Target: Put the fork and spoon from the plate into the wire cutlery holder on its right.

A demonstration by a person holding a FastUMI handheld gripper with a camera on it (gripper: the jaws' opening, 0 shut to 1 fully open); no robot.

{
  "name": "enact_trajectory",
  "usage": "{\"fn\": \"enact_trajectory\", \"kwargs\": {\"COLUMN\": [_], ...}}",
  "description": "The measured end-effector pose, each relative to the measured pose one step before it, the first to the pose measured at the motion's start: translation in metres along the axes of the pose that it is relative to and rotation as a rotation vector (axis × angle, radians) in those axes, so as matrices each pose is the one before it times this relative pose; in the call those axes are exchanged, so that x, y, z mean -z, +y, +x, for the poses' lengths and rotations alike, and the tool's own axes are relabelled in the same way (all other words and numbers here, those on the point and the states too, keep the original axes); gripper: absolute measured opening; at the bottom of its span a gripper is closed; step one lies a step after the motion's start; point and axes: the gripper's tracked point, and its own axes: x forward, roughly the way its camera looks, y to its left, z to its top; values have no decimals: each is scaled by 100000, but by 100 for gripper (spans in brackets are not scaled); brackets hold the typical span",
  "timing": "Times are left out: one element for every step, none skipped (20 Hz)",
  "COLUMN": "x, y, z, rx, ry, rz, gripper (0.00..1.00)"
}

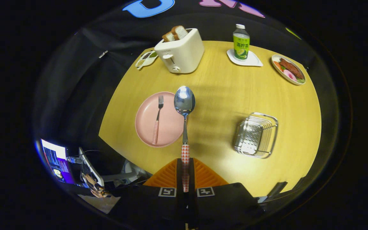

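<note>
Gripper (185, 174) is clamped on the spoon (184, 105) handle, lifted clear for the holder (256, 135) at right; fork (157, 119) waits on the plate (145, 127).

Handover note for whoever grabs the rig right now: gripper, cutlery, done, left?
Gripper: shut on the spoon by its checked handle, held up over the table, bowl pointing ahead.
Fork: lying on the pink plate, just left of the spoon.
Holder: right of the plate, nothing in it.
Done: spoon picked up.
Left: drop the spoon into the holder, then fetch the fork and put it in too.
</note>
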Motion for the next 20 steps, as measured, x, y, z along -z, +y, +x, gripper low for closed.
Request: {"fn": "enact_trajectory", "kwargs": {"x": [443, 555, 415, 326, 164, 291, 3, 141, 349, 389, 145, 92, -57, 147, -152, -6, -36, -75, 34, -411], "y": [-1536, -1534, -1467, -1613, -1372, -1027, -839, -946, -858, -642, -383, -179, -201, -253, -464, -321, -215, 40, -86, -11], "z": [-950, -652, -479, -563, -393, -189, -148, -89, -226, -109, 136, 160, 13, 103, 210, 341, 368, 476, 371, 334], "rx": [1666, 1609, 1533, 1484, 1495, 614, 674, 988, 1134, 698, -266, -955, -869, -330, 798, 742, 80, -10, 251, -142], "ry": [1688, 2075, 2077, 1701, 1807, 2447, 2163, 2189, 2599, 3389, 3570, 2705, 2611, 2911, 2355, 2688, 2850, 2975, 3201, 1631], "rz": [-686, -856, -688, -183, 122, 219, -250, -1408, -2170, -2202, -1583, -1014, -937, -1648, -1827, -1745, -873, 201, 757, -198], "gripper": [8, 8, 8, 8, 8, 9, 8, 8, 8, 8, 8, 8, 8, 9, 8, 8, 8, 8, 8, 8]}}
